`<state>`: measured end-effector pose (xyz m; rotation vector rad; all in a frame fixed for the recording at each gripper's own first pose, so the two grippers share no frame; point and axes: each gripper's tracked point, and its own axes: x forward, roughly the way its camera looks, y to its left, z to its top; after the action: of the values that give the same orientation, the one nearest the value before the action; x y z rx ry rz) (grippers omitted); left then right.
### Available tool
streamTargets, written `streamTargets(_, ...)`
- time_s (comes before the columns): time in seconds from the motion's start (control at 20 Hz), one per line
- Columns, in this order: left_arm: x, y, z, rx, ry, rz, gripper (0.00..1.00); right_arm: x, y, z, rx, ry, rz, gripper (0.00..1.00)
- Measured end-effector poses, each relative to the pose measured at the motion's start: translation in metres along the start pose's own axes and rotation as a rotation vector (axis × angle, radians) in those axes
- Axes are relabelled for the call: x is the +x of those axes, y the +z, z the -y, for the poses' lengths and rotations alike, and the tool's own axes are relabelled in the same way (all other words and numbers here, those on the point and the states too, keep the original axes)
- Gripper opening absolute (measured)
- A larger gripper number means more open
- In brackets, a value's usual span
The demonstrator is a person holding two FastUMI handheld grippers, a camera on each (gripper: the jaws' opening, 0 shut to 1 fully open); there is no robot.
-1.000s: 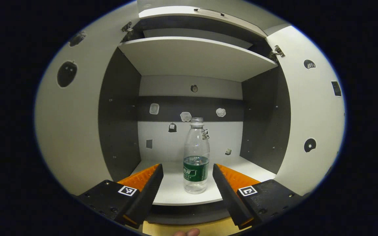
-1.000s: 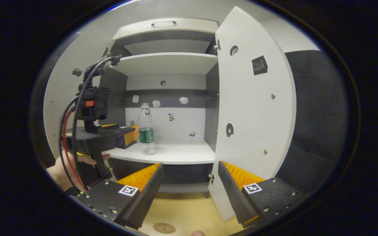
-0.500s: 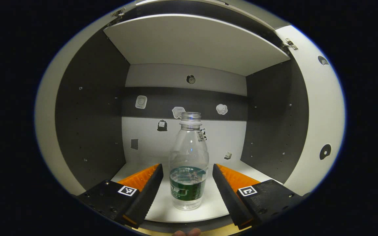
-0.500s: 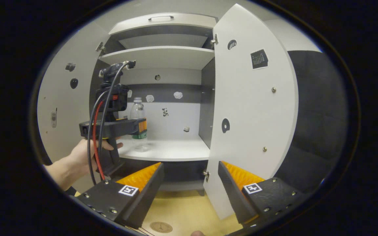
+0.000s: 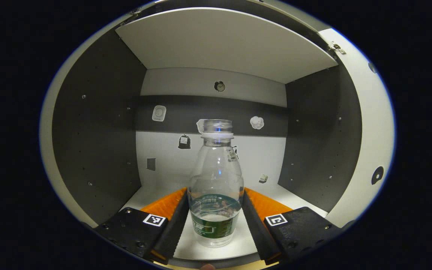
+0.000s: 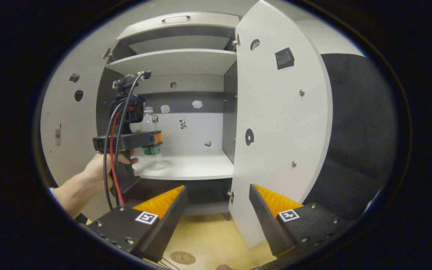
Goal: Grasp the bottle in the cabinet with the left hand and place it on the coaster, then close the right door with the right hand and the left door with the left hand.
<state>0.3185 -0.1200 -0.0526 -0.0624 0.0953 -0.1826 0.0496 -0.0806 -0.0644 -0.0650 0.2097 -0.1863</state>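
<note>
A clear bottle [image 5: 216,187] with a green label and a little water stands upright on the cabinet's lower shelf [image 5: 246,243]. My left gripper [image 5: 215,192] is inside the cabinet, and both fingers press against the bottle's sides at label height. The right gripper view shows the same gripper [image 6: 155,138], held by a hand [image 6: 99,168], around the bottle [image 6: 149,123]. My right gripper [image 6: 218,187] hangs open outside the cabinet, low in front of the right door's [image 6: 276,131] edge, with nothing between its fingers. A round brown coaster [image 6: 181,257] lies on the wooden surface below.
Both cabinet doors stand wide open, the left door [image 6: 69,123] beyond the hand. An upper shelf [image 6: 178,60] spans the cabinet above the bottle. Small stickers dot the back wall [image 5: 208,112] and doors. A dark padded wall [image 6: 354,131] lies right of the right door.
My left gripper has pushed deeper into the cabinet until the bottle sits between its fingers, and the fingers have drawn inward onto it. My right gripper has drifted slightly; the bottle still stands on the shelf.
</note>
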Motion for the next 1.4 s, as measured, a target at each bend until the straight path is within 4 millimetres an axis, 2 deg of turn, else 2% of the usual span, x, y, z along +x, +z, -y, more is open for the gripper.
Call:
streamTargets(0.2, -0.035, 0.013, 0.008, 0.024, -0.007, 0.037, 0.82, -0.004, -0.004, 0.000, 0.009, 0.025, -0.004, 1.00)
streamTargets(0.4, -0.080, 0.014, 0.017, 0.023, 0.001, 0.072, 0.81, -0.014, -0.010, 0.003, 0.021, 0.054, -0.011, 1.00)
streamTargets(0.65, -0.141, -0.009, 0.035, 0.053, 0.007, 0.086, 0.81, -0.031, -0.024, 0.014, 0.041, 0.077, -0.034, 1.00)
streamTargets(0.85, -0.181, -0.062, 0.051, 0.069, 0.010, 0.038, 0.81, -0.044, -0.038, 0.027, 0.048, 0.089, -0.061, 1.00)
streamTargets(0.9, -0.190, -0.076, 0.054, 0.072, 0.012, 0.019, 0.81, -0.047, -0.042, 0.030, 0.051, 0.088, -0.070, 0.97)
streamTargets(1.2, -0.224, -0.174, 0.070, 0.046, 0.001, -0.111, 0.81, -0.063, -0.072, 0.050, 0.035, 0.075, -0.139, 1.00)
streamTargets(1.4, -0.245, -0.242, 0.076, 0.030, -0.013, -0.181, 0.82, -0.070, -0.105, 0.056, 0.019, 0.072, -0.208, 1.00)
